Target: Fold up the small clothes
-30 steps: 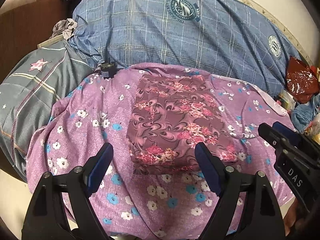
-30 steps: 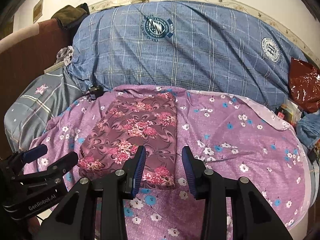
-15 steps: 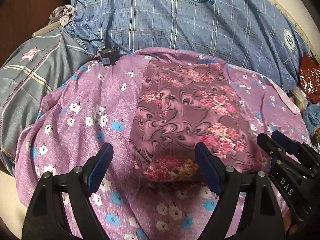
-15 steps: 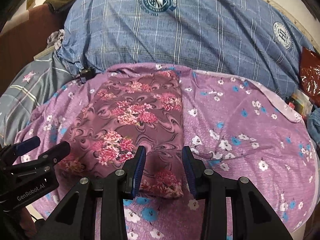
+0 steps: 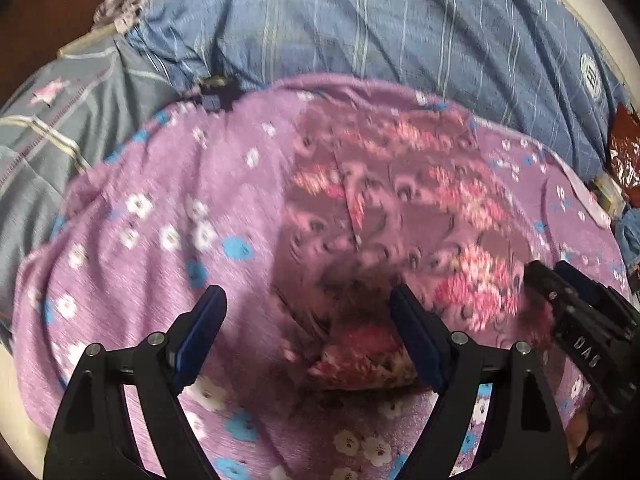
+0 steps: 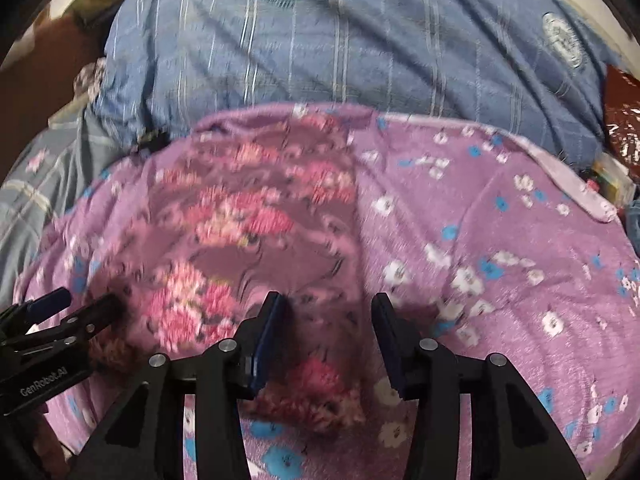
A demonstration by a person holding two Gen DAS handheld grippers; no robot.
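Note:
A folded maroon floral garment lies flat on a purple flowered sheet. My left gripper hangs wide open just over the garment's near left corner, and its pads touch nothing. My right gripper hovers over the near right corner; its jaws are opening, with the cloth's edge below the gap and not pinched. Each gripper also shows in the other's view: the right gripper at the right, the left gripper at the lower left. Both views are blurred.
A large blue checked quilt bulges behind the sheet. At the left lies a grey pillow with a pink star. A small black object sits at the sheet's far left corner. A dark red foil bag lies at the right.
Both grippers have come down and forward toward the garment's near edge, which now fills more of each view. The right jaws stand wider apart than before.

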